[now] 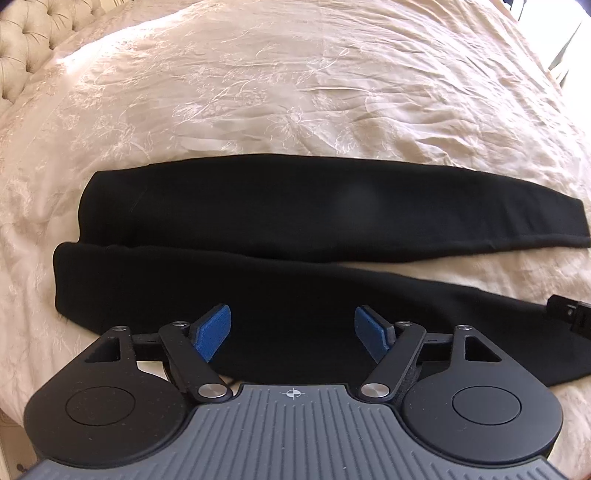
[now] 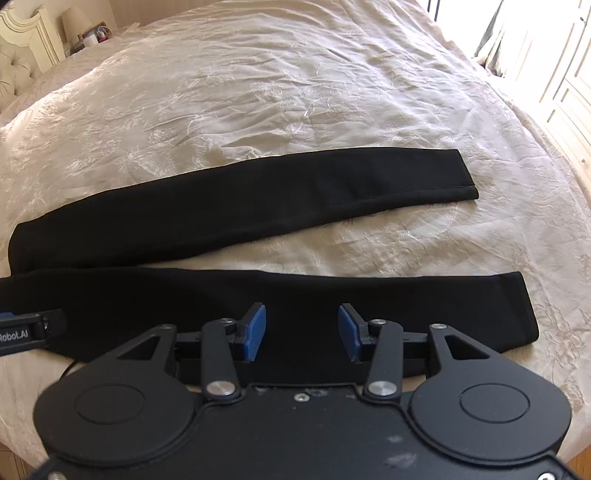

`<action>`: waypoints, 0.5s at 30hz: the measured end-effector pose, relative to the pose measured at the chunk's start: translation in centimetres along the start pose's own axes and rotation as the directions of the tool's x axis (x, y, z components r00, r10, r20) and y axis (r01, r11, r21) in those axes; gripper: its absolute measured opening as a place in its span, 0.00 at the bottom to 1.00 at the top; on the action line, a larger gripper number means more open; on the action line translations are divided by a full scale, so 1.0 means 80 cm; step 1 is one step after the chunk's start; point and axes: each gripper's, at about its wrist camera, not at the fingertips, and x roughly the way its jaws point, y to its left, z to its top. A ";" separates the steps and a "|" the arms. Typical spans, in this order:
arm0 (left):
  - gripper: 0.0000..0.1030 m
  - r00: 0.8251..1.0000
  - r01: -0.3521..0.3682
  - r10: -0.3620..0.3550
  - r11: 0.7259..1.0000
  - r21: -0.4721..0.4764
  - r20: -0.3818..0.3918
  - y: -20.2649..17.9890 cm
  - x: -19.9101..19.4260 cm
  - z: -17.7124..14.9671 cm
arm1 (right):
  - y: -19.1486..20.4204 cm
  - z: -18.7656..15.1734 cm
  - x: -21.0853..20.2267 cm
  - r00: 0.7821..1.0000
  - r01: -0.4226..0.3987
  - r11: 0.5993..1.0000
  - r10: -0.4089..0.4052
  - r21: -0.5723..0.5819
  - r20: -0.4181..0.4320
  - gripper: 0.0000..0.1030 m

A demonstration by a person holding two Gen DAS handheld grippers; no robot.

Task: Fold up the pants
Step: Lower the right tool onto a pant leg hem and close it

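Black pants [image 1: 295,214] lie flat on a cream bedspread [image 1: 295,92], waist to the left, the two legs spread apart toward the right. My left gripper [image 1: 292,328] is open above the near leg [image 1: 295,291], close to the thigh end, with nothing pressed between its blue pads [image 1: 214,332]. My right gripper [image 2: 302,330] is open over the same near leg [image 2: 332,291], closer to its hem [image 2: 528,306]. The far leg [image 2: 258,199] lies untouched. Each gripper shows at the edge of the other's view: the right gripper [image 1: 570,314], the left gripper [image 2: 29,330].
A tufted headboard [image 1: 22,48] stands at the far left. A lamp on a nightstand [image 2: 77,26] sits beyond it. Bright white doors or windows [image 2: 554,74] are at the right. The bed's near edge runs under the grippers, with wooden floor [image 2: 580,465] below.
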 end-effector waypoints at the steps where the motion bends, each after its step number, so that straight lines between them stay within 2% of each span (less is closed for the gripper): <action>1: 0.70 1.000 -0.005 0.005 1.000 0.002 0.001 0.002 0.008 0.010 | 0.000 0.015 0.013 1.000 0.002 1.000 -0.001 0.011 -0.018 0.45; 3: 0.70 1.000 -0.017 0.017 1.000 0.004 0.001 0.007 0.025 0.030 | -0.002 0.049 0.042 0.999 0.014 0.999 -0.012 0.051 -0.046 0.41; 6: 0.70 1.000 -0.020 0.020 1.000 -0.003 -0.012 0.018 0.047 0.053 | -0.006 0.099 0.082 0.997 0.042 0.989 -0.032 0.139 -0.072 0.40; 11: 0.70 0.999 -0.041 0.040 0.999 -0.006 -0.024 0.036 0.071 0.075 | -0.005 0.177 0.142 0.994 0.097 0.967 -0.084 0.237 -0.062 0.40; 15: 0.70 0.998 -0.054 0.053 0.998 -0.011 -0.043 0.053 0.088 0.087 | -0.008 0.222 0.182 0.992 0.126 0.933 -0.113 0.336 -0.059 0.41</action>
